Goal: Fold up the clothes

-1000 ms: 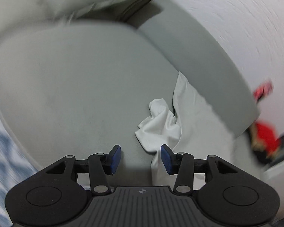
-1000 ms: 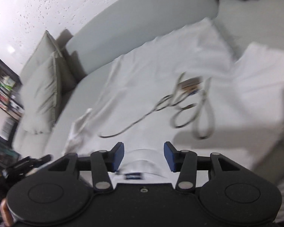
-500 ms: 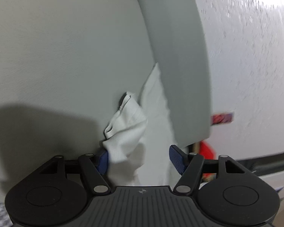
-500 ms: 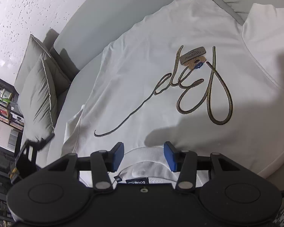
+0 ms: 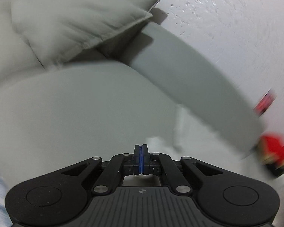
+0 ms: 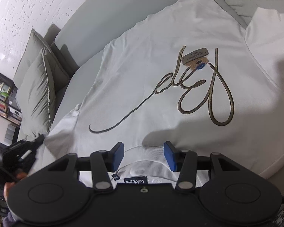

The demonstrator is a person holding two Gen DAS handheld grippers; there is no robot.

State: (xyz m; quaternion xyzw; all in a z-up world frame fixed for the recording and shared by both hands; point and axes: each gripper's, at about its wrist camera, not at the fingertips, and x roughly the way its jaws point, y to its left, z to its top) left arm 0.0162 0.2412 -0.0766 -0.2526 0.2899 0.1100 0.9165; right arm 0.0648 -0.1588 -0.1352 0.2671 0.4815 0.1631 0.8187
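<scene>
White shirt (image 6: 161, 47) lies face up, spread flat on a grey sofa (image 6: 81, 34), so the fold should probably start at the sleeve (image 6: 66, 124). Carry it over the chest in one smooth arc, with the body kept pinned near the collar (image 6: 142, 149). The left gripper (image 5: 141, 147) has its pads pressed together at the sleeve's edge; whether cloth is caught between them I cannot tell. The right gripper (image 6: 143, 151) hangs about half open over the collar, holding nothing. The shirt bears looping gold script and a small tag.
</scene>
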